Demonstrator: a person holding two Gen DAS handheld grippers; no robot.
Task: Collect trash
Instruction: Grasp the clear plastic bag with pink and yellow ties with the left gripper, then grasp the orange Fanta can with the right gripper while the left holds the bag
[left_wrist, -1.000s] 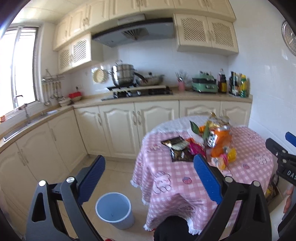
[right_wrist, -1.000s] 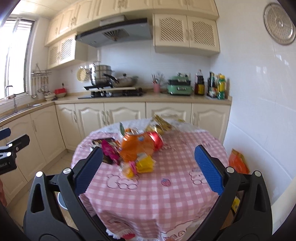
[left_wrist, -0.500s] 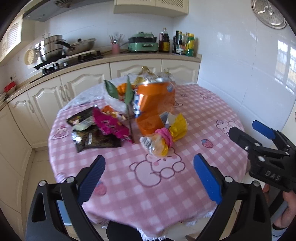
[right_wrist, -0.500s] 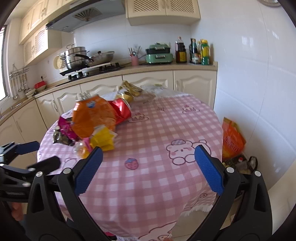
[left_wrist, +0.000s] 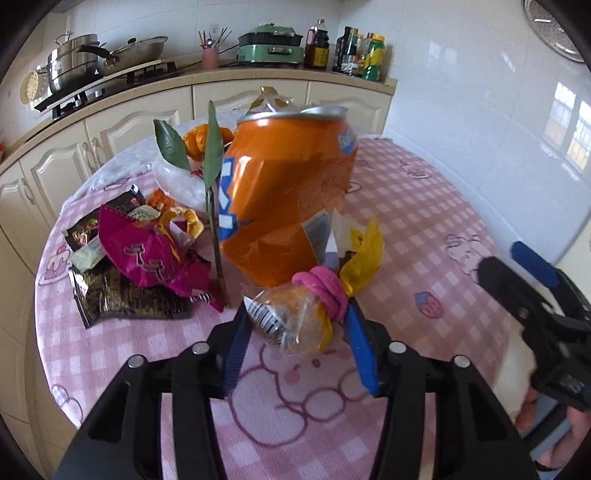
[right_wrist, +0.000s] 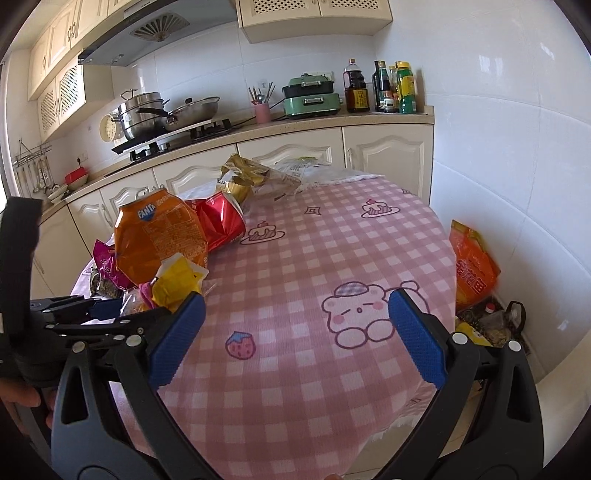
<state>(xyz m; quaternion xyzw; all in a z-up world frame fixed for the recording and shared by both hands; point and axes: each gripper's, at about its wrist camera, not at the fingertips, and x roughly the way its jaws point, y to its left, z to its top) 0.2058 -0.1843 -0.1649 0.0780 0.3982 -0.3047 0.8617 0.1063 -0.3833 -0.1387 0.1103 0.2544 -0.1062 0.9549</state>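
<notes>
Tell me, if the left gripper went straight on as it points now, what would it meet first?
The clear wrapper with the pink band, already between the left gripper pads; right behind stands the crushed orange can.

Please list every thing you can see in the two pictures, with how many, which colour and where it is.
crushed orange soda can: 1, orange, middle of table, upright
clear plastic bag tied with pink band: 1, clear with yellow tail, between left fingers
magenta foil wrapper: 1, magenta, left of can
dark snack packets: 2, black-brown, under magenta wrapper
crushed red can: 1, red, behind orange can
gold foil bag: 1, gold, far table edge
pink checked tablecloth: 1, pink and white, round table
orange bag: 1, floor by wall
left gripper: 1, blue fingers closing around bag
right gripper: 1, fingers open, empty
</notes>
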